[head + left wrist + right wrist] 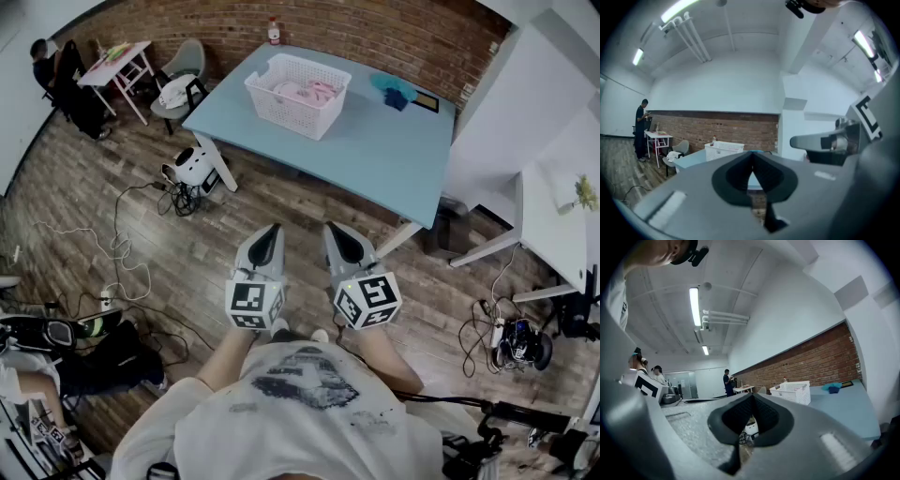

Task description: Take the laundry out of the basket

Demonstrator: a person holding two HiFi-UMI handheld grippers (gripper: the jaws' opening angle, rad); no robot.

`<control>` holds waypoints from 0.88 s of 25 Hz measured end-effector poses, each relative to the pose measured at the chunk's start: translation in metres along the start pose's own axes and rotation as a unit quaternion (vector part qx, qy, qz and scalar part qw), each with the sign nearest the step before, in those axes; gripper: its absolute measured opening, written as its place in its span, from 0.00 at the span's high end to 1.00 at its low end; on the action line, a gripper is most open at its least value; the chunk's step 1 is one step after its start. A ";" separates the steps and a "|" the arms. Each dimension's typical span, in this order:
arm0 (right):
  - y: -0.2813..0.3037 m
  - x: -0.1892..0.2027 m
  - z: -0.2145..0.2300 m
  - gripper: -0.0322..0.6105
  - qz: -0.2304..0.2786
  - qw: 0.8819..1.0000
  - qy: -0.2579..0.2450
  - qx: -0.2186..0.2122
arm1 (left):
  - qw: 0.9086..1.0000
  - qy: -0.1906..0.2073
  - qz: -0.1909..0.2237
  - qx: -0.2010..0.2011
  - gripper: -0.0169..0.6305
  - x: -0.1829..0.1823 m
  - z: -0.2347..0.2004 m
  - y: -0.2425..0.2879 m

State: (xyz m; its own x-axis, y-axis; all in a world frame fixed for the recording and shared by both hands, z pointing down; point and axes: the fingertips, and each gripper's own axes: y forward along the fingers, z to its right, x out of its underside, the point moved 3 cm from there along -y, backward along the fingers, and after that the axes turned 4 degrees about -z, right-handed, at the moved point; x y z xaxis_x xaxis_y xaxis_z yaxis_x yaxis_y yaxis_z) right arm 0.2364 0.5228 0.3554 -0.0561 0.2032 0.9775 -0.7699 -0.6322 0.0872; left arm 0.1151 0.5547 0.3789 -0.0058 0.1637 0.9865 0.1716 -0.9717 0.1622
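basket [298, 96] of laundry [306, 91] on the table [375, 155], well ahead of left tool [271, 232] and right tool [337, 231], both clenched empty

Grey left claw [273, 228], right claw [331, 228], white printed T-shirt [309, 417]

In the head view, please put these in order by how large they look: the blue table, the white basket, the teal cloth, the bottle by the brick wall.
1. blue table
2. white basket
3. teal cloth
4. bottle
All lie similarly far away, so nearness hardly affects this order.
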 end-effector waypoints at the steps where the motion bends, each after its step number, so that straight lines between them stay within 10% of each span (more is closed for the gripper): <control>1: -0.004 0.000 0.001 0.95 0.000 1.000 -0.001 -0.002 | 1.000 0.012 -0.003 -0.004 0.99 0.001 0.004 -0.001; 22: -0.019 0.005 0.029 0.95 0.006 0.999 0.029 -0.029 | 1.000 0.022 -0.010 -0.020 0.99 0.004 0.029 0.012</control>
State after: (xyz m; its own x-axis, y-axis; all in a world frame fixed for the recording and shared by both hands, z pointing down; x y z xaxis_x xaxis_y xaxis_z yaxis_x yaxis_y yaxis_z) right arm 0.2688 0.5141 0.3643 -0.1003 0.2401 0.9656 -0.8039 -0.5914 0.0635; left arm 0.1453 0.5490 0.3839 -0.0520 0.1772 0.9828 0.1313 -0.9744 0.1826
